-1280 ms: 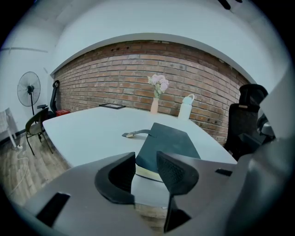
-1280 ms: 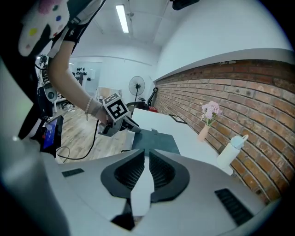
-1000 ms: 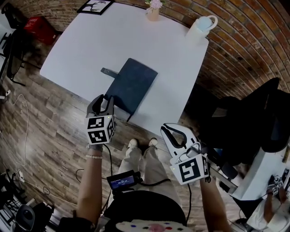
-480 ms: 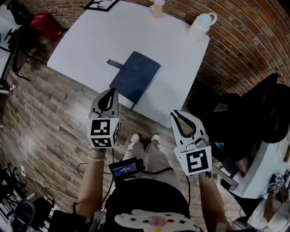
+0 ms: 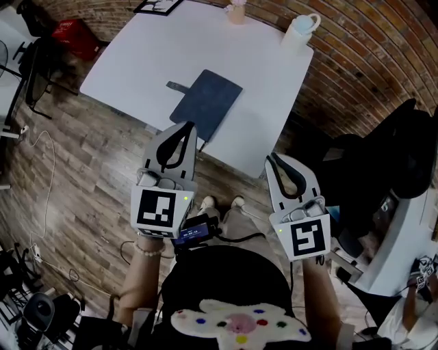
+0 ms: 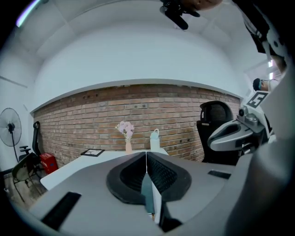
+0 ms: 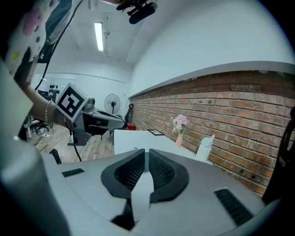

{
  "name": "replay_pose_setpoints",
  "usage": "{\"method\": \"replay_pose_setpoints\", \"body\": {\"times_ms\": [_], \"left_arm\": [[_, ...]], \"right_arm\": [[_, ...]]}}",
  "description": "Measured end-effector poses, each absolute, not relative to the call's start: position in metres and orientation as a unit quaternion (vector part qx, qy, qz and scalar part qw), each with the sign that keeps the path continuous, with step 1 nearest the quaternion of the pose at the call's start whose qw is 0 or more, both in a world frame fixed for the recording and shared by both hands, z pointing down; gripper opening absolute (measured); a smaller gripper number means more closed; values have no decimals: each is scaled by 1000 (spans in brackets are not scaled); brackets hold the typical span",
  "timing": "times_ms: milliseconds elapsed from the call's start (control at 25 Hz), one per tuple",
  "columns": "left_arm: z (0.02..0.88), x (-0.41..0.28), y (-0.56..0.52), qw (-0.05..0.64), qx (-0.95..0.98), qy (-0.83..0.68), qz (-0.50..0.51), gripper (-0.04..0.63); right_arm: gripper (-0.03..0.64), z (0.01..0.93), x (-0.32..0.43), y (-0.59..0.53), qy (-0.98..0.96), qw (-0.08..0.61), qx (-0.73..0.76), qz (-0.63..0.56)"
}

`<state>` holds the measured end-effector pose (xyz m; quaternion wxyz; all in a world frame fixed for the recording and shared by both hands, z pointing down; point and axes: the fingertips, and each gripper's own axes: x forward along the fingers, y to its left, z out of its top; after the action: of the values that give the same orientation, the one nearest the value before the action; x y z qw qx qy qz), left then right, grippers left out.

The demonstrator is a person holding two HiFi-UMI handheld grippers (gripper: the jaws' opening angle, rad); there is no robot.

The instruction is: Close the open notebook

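Nearest the person, both tongs hang in the air short of the table's near edge. The left gripper (image 5: 183, 134) has its jaws pressed together on nothing, and the right gripper (image 5: 276, 164) is likewise closed and empty. Neither touches anything. Beyond them, the dark blue notebook (image 5: 206, 101) lies flat and shut near the front edge of the white table (image 5: 130, 58), cover up, with its strap tab (image 5: 176, 86) sticking out at one side. By the far edge stand a small flower vase (image 5: 237, 10) and a pale jug (image 5: 299, 29). From where I stand, the closing looks done; nothing seems left.
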<state>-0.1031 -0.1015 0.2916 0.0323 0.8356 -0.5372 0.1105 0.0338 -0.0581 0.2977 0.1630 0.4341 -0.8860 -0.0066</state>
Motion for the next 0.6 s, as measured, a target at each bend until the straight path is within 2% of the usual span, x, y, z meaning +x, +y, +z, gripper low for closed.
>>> {"method": "replay_pose_setpoints", "body": {"times_ms": [600], "left_arm": [[258, -83, -58, 18, 850, -515, 107, 20]], "right_arm": [[49, 266, 47, -49, -879, 136, 456, -9]]}}
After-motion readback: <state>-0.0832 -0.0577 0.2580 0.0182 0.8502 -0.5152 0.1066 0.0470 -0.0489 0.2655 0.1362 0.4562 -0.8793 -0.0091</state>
